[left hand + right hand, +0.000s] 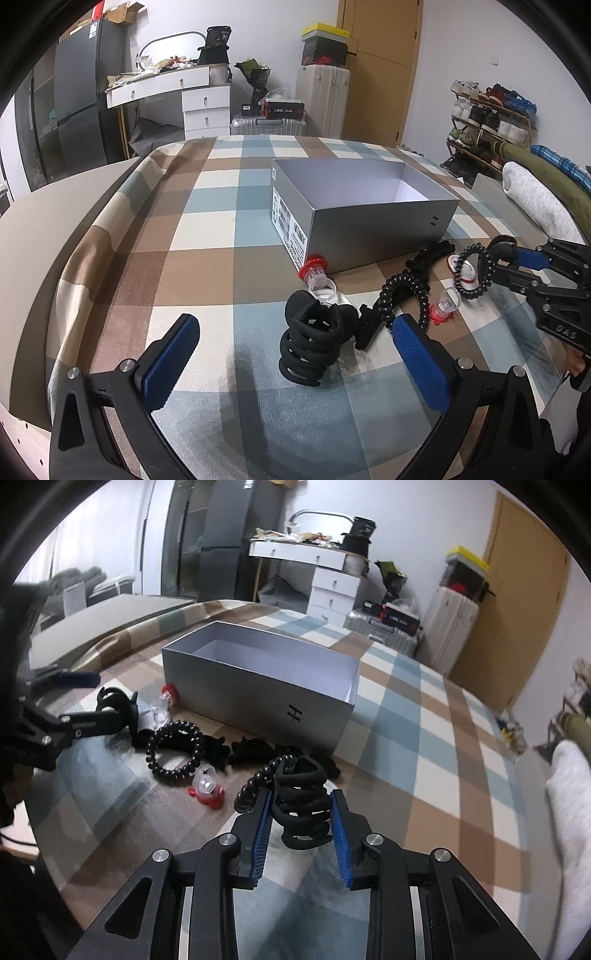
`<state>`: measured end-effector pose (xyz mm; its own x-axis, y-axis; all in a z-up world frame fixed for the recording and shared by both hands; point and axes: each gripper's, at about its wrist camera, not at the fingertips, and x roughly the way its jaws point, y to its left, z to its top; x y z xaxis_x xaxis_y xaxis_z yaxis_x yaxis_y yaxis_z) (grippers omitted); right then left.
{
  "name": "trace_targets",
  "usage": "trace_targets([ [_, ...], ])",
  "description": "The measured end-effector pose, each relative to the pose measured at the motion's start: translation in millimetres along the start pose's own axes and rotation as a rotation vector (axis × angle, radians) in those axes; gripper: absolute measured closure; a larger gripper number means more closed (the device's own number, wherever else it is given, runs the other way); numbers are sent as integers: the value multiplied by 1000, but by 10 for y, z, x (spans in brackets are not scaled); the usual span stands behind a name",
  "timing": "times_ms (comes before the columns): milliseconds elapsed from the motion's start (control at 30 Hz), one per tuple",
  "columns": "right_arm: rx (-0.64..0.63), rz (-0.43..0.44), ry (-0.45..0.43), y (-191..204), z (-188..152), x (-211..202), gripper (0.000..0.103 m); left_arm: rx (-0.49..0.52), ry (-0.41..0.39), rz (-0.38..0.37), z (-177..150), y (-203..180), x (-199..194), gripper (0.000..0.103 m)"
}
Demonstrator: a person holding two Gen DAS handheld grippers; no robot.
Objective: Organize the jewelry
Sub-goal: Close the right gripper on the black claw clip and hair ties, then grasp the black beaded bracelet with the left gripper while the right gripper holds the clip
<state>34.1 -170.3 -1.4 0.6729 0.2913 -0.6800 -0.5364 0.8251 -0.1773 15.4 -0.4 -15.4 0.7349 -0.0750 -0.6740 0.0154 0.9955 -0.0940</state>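
An open grey box (369, 206) stands on the checked cloth; it also shows in the right wrist view (258, 679). In front of it lie black hair claws, spiral hair ties and small clear vials with red caps. My left gripper (295, 354) is open, its blue pads either side of a black hair claw (310, 343). My right gripper (301, 812) is shut on another black hair claw (303, 801), with a black spiral hair tie (258, 779) hanging beside it. In the left wrist view the right gripper (506, 254) holds this near a spiral tie (472, 273).
A spiral hair tie (175, 751) and a red-capped vial (208, 788) lie left of my right gripper. Another vial (314, 273) rests against the box corner. A white pillow (569, 786) lies at the right. Drawers and suitcases stand behind the bed.
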Motion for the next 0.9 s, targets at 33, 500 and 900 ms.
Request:
trace_targets([
  [33,16,32,-16,-8,7,-22,74,0,1,-1,0,0,1,1],
  [500,127,180,-73,12,11,-29,74,-10,-17,-27,11,1,-57,26],
  [900,185,313,-105,117,45,-123,74,126,-49,-209,38,-428,-242,26],
])
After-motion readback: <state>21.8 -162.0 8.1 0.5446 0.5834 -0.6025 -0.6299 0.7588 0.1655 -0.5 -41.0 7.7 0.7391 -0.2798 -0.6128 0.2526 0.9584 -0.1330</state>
